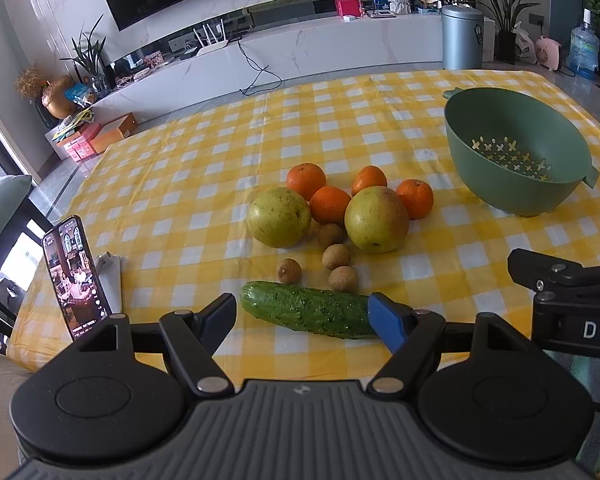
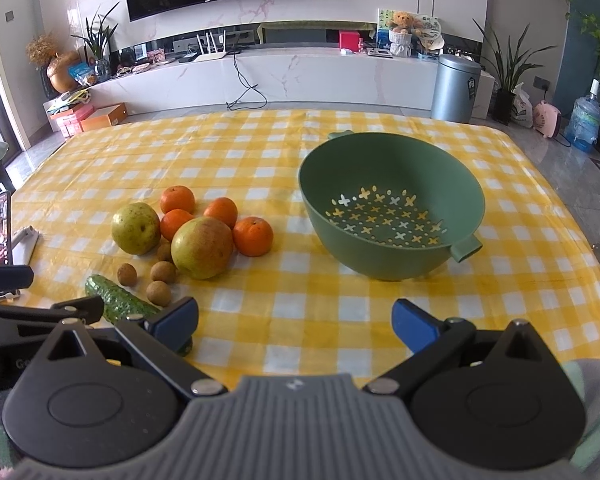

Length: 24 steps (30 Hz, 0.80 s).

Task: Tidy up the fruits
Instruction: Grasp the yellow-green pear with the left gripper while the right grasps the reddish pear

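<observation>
A green colander bowl point(image 1: 516, 156) point(image 2: 392, 208) stands empty on the yellow checked tablecloth. Left of it lies a cluster of fruit: two green pears point(image 1: 278, 218) point(image 1: 376, 220), several oranges point(image 1: 330, 204) point(image 2: 253, 236) and several small brown longans point(image 1: 336, 257) point(image 2: 158, 293). A cucumber point(image 1: 308, 310) point(image 2: 118, 300) lies in front, at the near edge. My left gripper point(image 1: 306, 316) is open and empty, its fingers either side of the cucumber, low over the table. My right gripper point(image 2: 296, 320) is open and empty, in front of the bowl.
A phone point(image 1: 74, 276) on a white stand shows at the table's left edge. The right gripper's body point(image 1: 572, 292) appears at the right of the left wrist view. Beyond the table are a TV cabinet point(image 2: 284, 76) and a grey bin point(image 2: 456, 88).
</observation>
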Motion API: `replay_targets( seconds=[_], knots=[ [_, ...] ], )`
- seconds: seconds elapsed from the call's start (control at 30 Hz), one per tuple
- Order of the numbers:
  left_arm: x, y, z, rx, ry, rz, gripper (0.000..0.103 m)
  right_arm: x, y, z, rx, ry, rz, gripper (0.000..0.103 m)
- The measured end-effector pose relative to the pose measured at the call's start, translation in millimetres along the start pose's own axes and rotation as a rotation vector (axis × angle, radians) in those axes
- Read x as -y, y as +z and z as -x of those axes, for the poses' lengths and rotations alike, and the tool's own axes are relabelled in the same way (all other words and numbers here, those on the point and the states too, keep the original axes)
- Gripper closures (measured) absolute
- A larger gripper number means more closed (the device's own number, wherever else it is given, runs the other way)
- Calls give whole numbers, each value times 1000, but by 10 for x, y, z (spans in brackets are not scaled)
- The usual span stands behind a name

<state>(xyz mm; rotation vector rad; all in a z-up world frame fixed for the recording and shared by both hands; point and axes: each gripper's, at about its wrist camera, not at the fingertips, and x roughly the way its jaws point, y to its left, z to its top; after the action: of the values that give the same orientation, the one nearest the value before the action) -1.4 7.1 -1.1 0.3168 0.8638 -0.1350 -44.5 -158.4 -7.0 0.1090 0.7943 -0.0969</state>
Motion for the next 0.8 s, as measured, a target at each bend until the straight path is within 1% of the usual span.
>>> replay_targets(
  seconds=[0.43, 0.5, 0.57, 0.63, 0.67, 0.7, 0.73, 0.8],
  knots=[
    [-2, 2, -12, -3, -4, -5, 15, 5, -6, -34, -1, 5, -3, 4],
    [-17, 16, -16, 2, -6, -13, 18, 12, -9, -43, 5, 16, -9, 4],
    [-40, 50, -16, 11, -9, -30, 20, 27, -18, -55, 20, 47, -20, 4],
    [-74, 103, -19, 20, -15, -50, 26, 30, -18, -72, 37, 76, -28, 4],
    [-101, 139, -26, 23, -25, -54, 27, 20, -11, -81, 46, 89, -26, 5],
    [-139, 173, -37, 25, -41, -50, 29, 5, -3, -90, 57, 102, -21, 10],
    [-180, 204, -51, 24, -58, -40, 31, -8, 4, -106, 69, 120, -15, 12],
    [-279, 282, -105, 15, -100, -16, 36, -35, 28, -147, 89, 154, -15, 12]
  ],
)
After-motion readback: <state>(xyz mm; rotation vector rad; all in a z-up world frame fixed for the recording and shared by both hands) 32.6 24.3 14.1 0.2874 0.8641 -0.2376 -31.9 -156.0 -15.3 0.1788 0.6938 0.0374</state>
